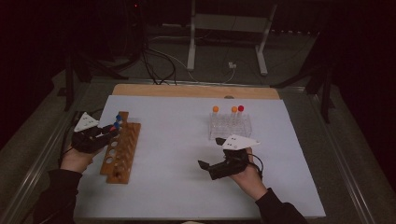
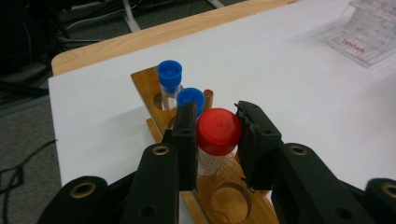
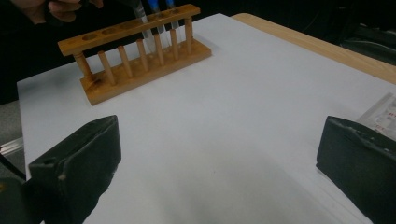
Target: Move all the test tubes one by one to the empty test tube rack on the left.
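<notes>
Left claw [image 2: 217, 135] clamps a red-capped tube [image 2: 217, 132] at the wooden rack [image 1: 121, 148]; right claw [image 3: 219, 168] stands wide over bare worktop [image 1: 177, 154].

Near the worktop's left edge, the red-capped tube stands roughly upright, cap up, its long axis running down toward a hole in the wooden rack, whose length runs from front to back. The left claw grips it just under the cap from the left, the hand low beside the rack. Two blue-capped tubes [image 2: 180, 86] stand in the rack's far holes just behind it. Right of centre, the right claw rests low, pointing left toward the rack, holding nothing. Behind it, toward the far edge, a clear plastic rack [image 1: 230, 125] carries two orange-capped tubes [image 1: 215, 109] and a red-capped one.
</notes>
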### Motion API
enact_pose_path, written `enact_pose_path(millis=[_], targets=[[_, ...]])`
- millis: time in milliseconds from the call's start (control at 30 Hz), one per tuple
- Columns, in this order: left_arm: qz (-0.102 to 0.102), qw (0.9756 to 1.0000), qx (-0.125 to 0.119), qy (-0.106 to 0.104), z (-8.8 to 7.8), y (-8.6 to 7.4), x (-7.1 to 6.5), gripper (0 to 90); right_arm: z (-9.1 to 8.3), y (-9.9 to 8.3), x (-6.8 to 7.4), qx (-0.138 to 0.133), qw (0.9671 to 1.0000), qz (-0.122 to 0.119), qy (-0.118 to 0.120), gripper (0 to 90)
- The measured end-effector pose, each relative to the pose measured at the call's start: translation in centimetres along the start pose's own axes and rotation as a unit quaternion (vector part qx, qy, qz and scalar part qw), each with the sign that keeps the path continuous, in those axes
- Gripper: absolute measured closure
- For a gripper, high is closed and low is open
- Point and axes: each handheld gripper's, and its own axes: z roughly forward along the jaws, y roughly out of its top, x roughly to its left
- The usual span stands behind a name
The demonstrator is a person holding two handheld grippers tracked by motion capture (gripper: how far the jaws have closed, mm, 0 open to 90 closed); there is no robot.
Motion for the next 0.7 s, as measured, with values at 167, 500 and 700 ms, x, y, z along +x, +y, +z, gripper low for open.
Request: enact_pose_path(millis=[167, 500, 700], targets=[[0.000, 1.0000, 0.001, -0.002, 0.0, 0.0, 0.0, 71.0, 0.0, 0.0, 0.0, -0.002, 1.0000, 0.002, 0.001, 0.0], [0.012, 0.9987, -0.033, -0.037, -1.4, 1.2, -1.9, 34.1, -0.9, 0.4, -1.0, -0.015, 0.9998, 0.006, -0.015, 0.0], [0.020, 0.9953, -0.059, -0.074, -1.7, 2.2, -3.8, 16.0, -2.7, 1.0, -3.1, -0.038, 0.9976, 0.015, -0.056, 0.0]])
